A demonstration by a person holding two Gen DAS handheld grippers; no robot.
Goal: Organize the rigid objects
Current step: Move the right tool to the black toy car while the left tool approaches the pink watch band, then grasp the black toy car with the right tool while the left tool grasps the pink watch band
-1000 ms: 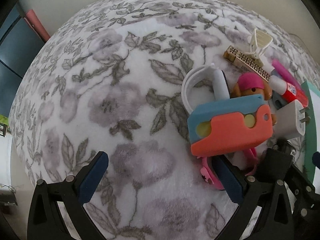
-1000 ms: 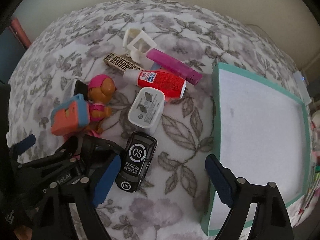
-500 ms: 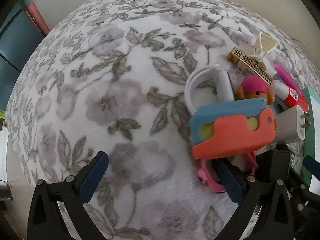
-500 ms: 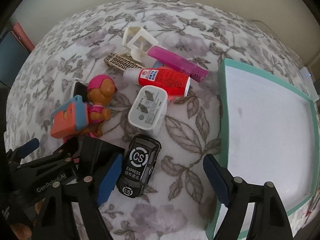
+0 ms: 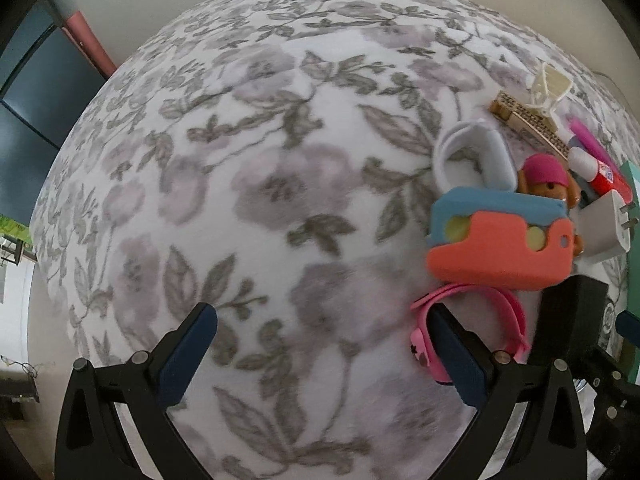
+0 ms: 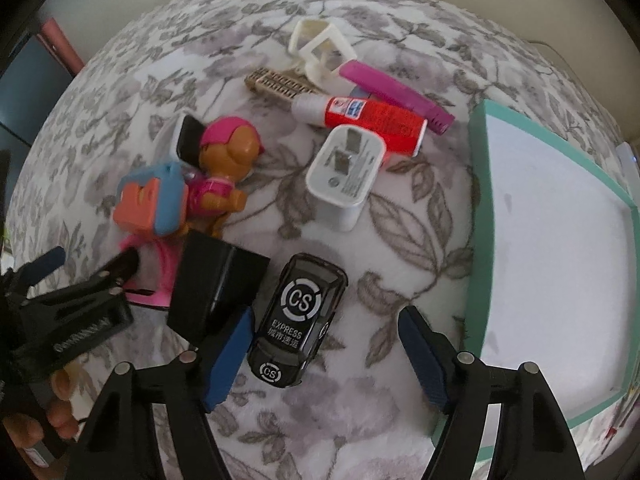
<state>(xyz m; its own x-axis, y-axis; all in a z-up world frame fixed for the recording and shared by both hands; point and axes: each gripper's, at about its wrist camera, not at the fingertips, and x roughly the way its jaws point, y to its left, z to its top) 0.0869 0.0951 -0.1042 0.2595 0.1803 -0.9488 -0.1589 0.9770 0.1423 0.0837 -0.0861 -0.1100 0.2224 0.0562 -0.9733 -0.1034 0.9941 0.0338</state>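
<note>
A pile of small objects lies on a floral cloth. My right gripper (image 6: pixel 326 334) is open and empty, and the black toy car (image 6: pixel 298 322) sits between its fingers, close to the left one. Beyond it are a white charger (image 6: pixel 344 170), a red glue bottle (image 6: pixel 374 120), a pink tube (image 6: pixel 396 96), a toy dog (image 6: pixel 224 168) and an orange-and-blue block (image 6: pixel 150 202). My left gripper (image 5: pixel 320 338) is open and empty over bare cloth. Its right finger is beside a pink watch strap (image 5: pixel 476 328), below the orange-and-blue block (image 5: pixel 500 238).
A teal tray (image 6: pixel 478 216) with a white inside lies right of the pile. A white clip (image 6: pixel 320 48) and a patterned bar (image 6: pixel 280 84) lie at the pile's far end. A white band (image 5: pixel 472 156) lies behind the block. The left gripper's body (image 6: pixel 72 320) is at lower left.
Both grippers have moved forward slightly. The black car now lies further in between the right gripper's fingers. The objects have not moved.
</note>
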